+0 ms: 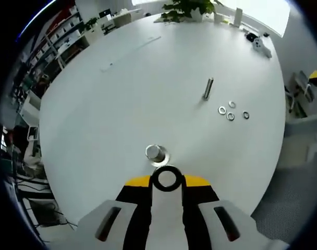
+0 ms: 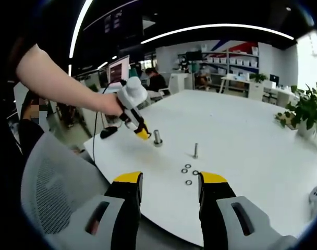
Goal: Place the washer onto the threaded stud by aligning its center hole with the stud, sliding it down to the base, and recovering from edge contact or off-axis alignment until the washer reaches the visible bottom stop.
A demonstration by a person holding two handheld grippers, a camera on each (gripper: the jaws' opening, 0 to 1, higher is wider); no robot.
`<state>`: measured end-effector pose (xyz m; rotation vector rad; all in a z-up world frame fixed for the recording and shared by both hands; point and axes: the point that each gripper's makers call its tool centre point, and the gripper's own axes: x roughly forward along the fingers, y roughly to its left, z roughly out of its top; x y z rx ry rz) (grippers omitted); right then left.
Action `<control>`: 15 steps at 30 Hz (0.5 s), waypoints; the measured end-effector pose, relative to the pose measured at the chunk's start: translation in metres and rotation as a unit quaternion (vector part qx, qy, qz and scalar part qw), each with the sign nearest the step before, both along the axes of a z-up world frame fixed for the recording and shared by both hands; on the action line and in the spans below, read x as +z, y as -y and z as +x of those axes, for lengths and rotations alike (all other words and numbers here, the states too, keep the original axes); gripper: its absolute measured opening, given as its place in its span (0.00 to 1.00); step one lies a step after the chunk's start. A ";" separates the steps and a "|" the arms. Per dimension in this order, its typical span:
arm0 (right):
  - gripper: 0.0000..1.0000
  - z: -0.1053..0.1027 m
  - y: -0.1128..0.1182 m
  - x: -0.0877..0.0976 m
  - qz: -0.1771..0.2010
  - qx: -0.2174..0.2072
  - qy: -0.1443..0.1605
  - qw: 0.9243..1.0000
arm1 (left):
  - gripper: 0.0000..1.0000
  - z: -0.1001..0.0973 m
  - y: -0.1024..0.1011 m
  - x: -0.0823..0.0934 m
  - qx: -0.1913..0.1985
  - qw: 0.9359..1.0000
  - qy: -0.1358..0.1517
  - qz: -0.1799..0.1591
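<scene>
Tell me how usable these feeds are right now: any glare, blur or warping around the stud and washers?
Left gripper view: even light, washer sharp in the left gripper, stud clear with a faint shadow, window glare top right. Right gripper view: dim ceiling with bright light strips, the table evenly lit, loose washers small but distinct; fisheye bends both edges.

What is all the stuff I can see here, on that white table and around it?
Table: one, white, round.
Black washer: one, gripped at the left claw's tips.
Short stud: one, silver, upright just beyond the held washer.
Thin stud: one, grey, upright mid-table.
Loose washers: four, silver, flat beside the thin stud.
Plant: one, green, at the table's far edge.
Mesh chair: one, grey, beside the table.
Right claw: yellow-tipped, open, empty.
Person's arm: holding the left claw.
</scene>
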<state>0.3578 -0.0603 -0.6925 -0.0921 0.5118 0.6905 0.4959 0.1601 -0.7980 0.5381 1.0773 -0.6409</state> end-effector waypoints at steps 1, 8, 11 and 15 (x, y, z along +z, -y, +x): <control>0.45 0.000 0.000 0.000 0.000 0.000 0.000 1.000 | 0.19 0.003 0.001 0.001 -0.002 1.000 0.003 0.000; 0.45 0.000 -0.001 0.000 -0.001 0.002 0.000 1.000 | 0.19 0.022 0.006 0.013 -0.006 1.000 0.014 -0.001; 0.45 0.000 0.000 -0.001 -0.001 0.002 -0.001 1.000 | 0.19 0.029 0.008 0.014 -0.009 1.000 0.015 0.001; 0.45 0.000 0.001 0.000 -0.001 0.000 -0.001 1.000 | 0.19 0.034 0.011 0.010 -0.013 1.000 0.007 0.007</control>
